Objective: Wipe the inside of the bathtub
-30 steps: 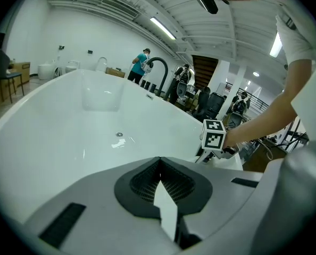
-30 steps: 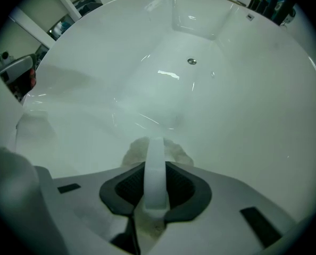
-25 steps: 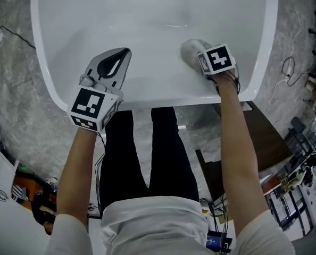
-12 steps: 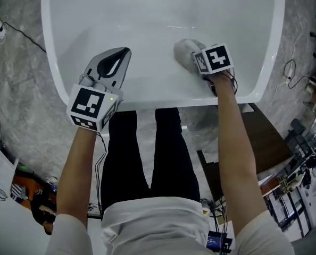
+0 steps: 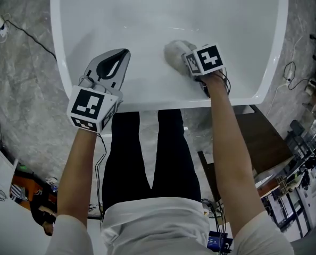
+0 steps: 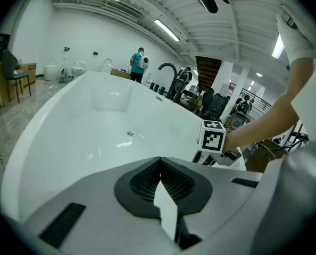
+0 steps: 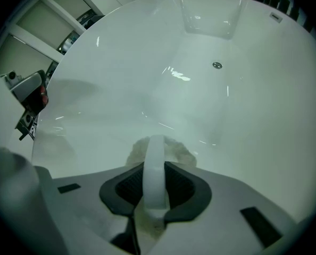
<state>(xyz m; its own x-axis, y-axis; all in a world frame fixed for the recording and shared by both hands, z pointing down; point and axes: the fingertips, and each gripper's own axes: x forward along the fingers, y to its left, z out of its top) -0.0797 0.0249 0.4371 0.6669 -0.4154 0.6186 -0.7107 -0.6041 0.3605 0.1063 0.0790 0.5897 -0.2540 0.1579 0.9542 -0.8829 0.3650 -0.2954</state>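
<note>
The white bathtub (image 5: 163, 102) fills the top of the head view, its near rim just ahead of the person's legs. My right gripper (image 5: 176, 52) reaches down inside the tub and is shut on a pale wiping cloth (image 5: 170, 49), which is pressed against the near inner wall. In the right gripper view the cloth (image 7: 175, 151) bunches beyond the shut jaws (image 7: 155, 170), with the drain (image 7: 217, 65) farther along the tub floor. My left gripper (image 5: 125, 54) hovers over the near rim at the left, shut and empty; its tips (image 6: 159, 161) meet in its own view.
Grey stone floor surrounds the tub, with cables at the left (image 5: 11, 30) and right (image 5: 289, 68). A dark wooden piece (image 5: 264, 137) stands at the right of the legs. A black tap (image 6: 167, 69) and people stand beyond the tub's far side.
My right gripper has slid the cloth leftward along the tub's near inner wall. The left gripper has stayed where it was, still shut.
</note>
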